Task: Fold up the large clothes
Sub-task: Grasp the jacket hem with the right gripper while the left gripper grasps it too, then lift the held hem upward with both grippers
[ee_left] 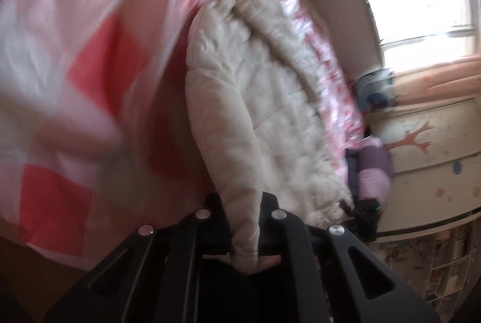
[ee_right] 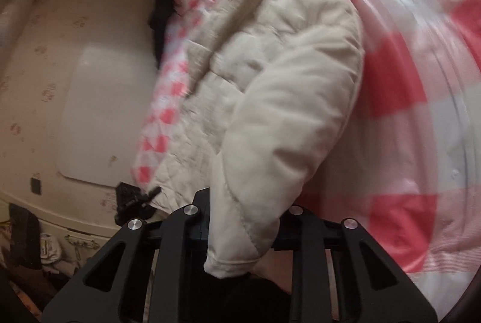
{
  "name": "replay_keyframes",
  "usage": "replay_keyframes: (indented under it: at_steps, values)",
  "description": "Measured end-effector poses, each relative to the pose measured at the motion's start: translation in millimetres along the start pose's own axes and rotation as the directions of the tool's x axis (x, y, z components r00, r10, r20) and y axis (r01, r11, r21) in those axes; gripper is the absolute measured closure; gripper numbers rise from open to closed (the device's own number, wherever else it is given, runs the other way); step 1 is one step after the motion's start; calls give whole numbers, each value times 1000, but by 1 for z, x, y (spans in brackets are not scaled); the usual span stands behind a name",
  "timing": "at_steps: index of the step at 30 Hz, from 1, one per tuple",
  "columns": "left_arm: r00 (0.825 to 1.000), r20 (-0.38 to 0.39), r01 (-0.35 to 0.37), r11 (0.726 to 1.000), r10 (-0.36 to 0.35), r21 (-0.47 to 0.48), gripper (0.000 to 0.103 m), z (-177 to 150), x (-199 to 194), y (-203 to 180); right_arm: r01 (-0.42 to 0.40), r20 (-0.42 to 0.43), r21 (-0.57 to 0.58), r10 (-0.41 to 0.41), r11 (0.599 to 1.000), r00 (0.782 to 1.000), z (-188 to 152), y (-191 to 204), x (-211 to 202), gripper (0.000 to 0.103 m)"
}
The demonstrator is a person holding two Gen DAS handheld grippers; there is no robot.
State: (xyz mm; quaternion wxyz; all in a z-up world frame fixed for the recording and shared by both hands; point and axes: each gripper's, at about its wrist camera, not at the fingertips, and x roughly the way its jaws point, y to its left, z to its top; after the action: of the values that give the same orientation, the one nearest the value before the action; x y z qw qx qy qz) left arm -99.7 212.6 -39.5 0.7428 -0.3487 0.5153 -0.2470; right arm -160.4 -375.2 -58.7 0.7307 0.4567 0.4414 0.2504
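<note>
- We hold the cream quilted jacket (ee_left: 255, 100) by its two sleeve cuffs, one in each gripper.
- Left gripper (ee_left: 245, 228): jaws clamped fully onto the left-hand sleeve cuff (ee_left: 246, 248), the fabric pinched flat between the pads.
- Right gripper (ee_right: 243, 228): jaws closed on the other sleeve cuff (ee_right: 231, 254). They sit a little wider apart here because the padded cuff is bunched thicker.
- The jacket body lies on the red-and-white checked cover (ee_left: 75, 82), near its frilled edge (ee_left: 324, 67). The sleeves run from the body back toward us.
- Gripping at the cuffs gives us control of the full sleeve length, so each sleeve can be drawn across the body for the fold.
- Both views are motion-blurred; we judge the sleeves are being lifted clear of the cover.
- A black drawcord toggle (ee_right: 151, 192) hangs at the hem.
- Judged stage: early, with no fold yet made.
</note>
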Motion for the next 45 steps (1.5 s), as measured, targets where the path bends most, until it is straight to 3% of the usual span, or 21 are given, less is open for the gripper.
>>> replay_keyframes:
  at_steps: [6,9,11,13,14,15,17,19,21,23,25,27,29,33,37,44,45]
  values:
    - [990,58,123,987,-130,103,95,-3,-59,-61,-104,106,-135,119,985,987,-9,74,-56,88]
    - [981,56,177,973,-187,151,95,-22,-92,-76,-142,108,-208,167,968,980,-35,104,-99,94]
    - [983,47,165,970,-176,179,95,-39,-107,-76,-112,46,-250,128,962,991,-55,115,-117,93]
    - [991,-34,131,973,-127,189,94,-53,-98,-59,-20,7,-250,22,968,1000,-73,109,-121,77]
    - [994,-66,98,978,-87,184,93,-57,-91,-46,-20,-32,-207,14,978,999,-79,95,-119,34]
    - [993,-108,57,984,-40,168,89,-60,-81,-28,11,-42,-168,-19,986,999,-83,79,-117,6]
    - [986,-165,0,994,19,113,88,-65,-63,16,82,-54,-103,-88,991,995,-85,48,-112,7]
    - [987,-158,37,998,-29,46,86,-66,-63,45,91,-71,-27,-92,996,993,-84,13,-107,7]
    - [988,-144,50,999,-46,21,64,-64,-64,56,128,-89,11,-126,992,988,-83,-11,-102,7]
    - [990,-135,51,999,-50,6,50,-62,-62,64,146,-118,53,-139,988,983,-78,-35,-92,7]
    - [988,-141,55,998,-56,-11,46,-57,-58,70,126,-128,61,-117,990,985,-71,-49,-81,7]
    - [988,-141,55,998,-58,-25,39,-52,-52,73,152,-108,38,-147,988,983,-62,-52,-75,7]
    - [988,-148,50,998,-53,-22,35,-52,-46,73,107,-119,45,-101,993,988,-54,-55,-62,7]
    - [986,-158,44,999,-44,-2,34,-55,-39,64,-44,-282,4,44,999,958,-60,-36,-22,6]
    - [983,-177,36,999,-38,-14,34,-54,-26,66,44,-314,24,-34,999,949,-52,-49,-10,7]
    - [983,-182,21,1000,-23,-13,35,-60,-19,68,11,-344,28,-1,1000,939,-51,-62,-9,7]
    - [983,-181,17,999,-22,-27,41,-61,-18,70,19,-329,20,-11,1000,944,-54,-62,-9,7]
